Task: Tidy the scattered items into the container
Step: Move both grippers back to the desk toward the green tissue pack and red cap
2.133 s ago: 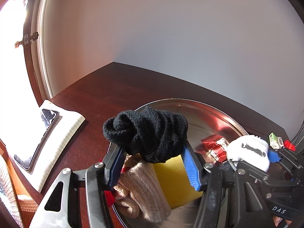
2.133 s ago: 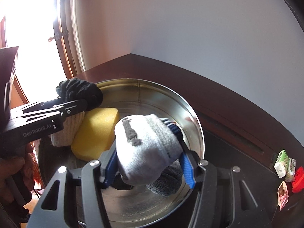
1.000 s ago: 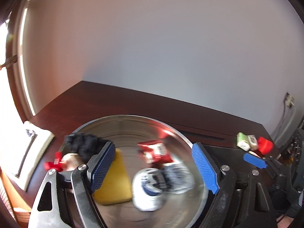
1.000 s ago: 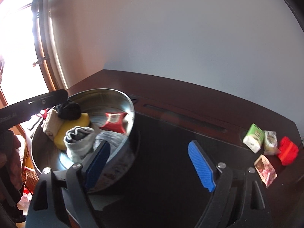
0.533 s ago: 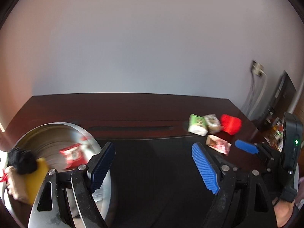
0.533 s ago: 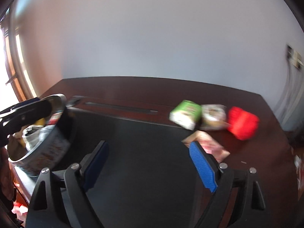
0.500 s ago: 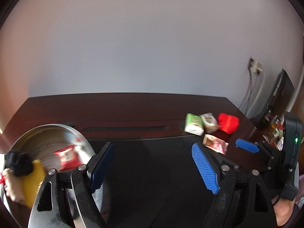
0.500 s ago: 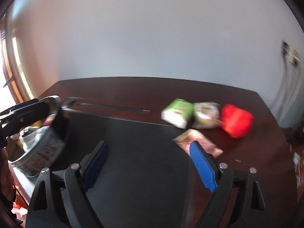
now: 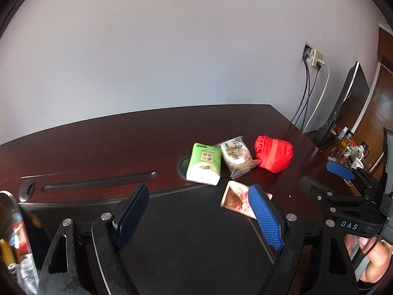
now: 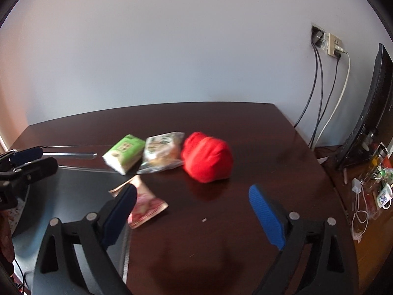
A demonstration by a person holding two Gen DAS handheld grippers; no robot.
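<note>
Scattered items lie in one group on the dark wooden desk (image 9: 147,132), beyond both grippers. Only the left wrist view shows the metal bowl (image 9: 7,211), at its 9 o'clock edge, with some things already inside. Only the right wrist view shows the shelf clutter with a white cable (image 10: 361,211) at 3 o'clock. A black mat (image 9: 191,231) covers the near part of the desk.

Biggest of the group is the red cloth ball (image 10: 207,157), round, with no clear long axis. At its 9 o'clock, touching it, lies the clear snack bag (image 10: 162,154). Beside that is the green tissue pack (image 10: 125,152), whose long axis runs from 7 to 1 o'clock in the right view. The pink sachet (image 10: 145,206) lies flat at the mat's edge, its long axis from 11 to 5 o'clock.

The left gripper (image 9: 196,213) stands well open and holds nothing. The right gripper (image 10: 191,211) has just been opening its jaws; they stand wide and nothing is between them. The sachet lies partly behind its left finger.
</note>
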